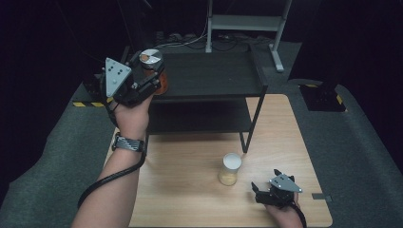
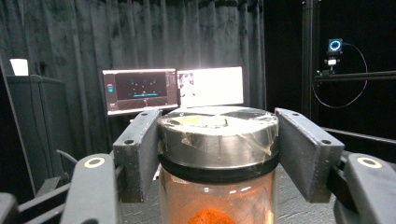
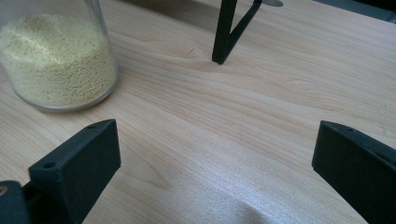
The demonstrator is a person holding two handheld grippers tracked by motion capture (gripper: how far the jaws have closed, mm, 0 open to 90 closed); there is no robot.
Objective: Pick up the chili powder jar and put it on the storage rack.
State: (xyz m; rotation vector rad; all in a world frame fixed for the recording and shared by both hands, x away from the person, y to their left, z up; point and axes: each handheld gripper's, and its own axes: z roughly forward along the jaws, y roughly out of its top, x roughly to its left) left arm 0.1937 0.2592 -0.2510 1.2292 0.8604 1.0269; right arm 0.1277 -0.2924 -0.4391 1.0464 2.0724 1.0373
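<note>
A glass jar with a taped metal lid (image 1: 151, 57) and orange powder (image 2: 210, 217) inside is at the front left corner of the black shelf rack (image 1: 209, 76). My left gripper (image 1: 153, 75) is shut on this jar (image 2: 218, 135), its pads (image 2: 140, 149) pressing just below the lid on both sides. I cannot tell whether the jar rests on the top shelf. A second jar (image 1: 230, 169) with a white lid and yellow grains (image 3: 56, 60) stands on the wooden table (image 1: 190, 199). My right gripper (image 1: 264, 180) lies low to its right, open (image 3: 215, 168) with nothing between its fingers.
The rack's front right leg (image 3: 224, 32) stands on the table just beyond the grain jar. Two lit monitors (image 2: 173, 88) sit behind the rack against a dark curtain. Grey carpet (image 1: 361, 156) surrounds the table.
</note>
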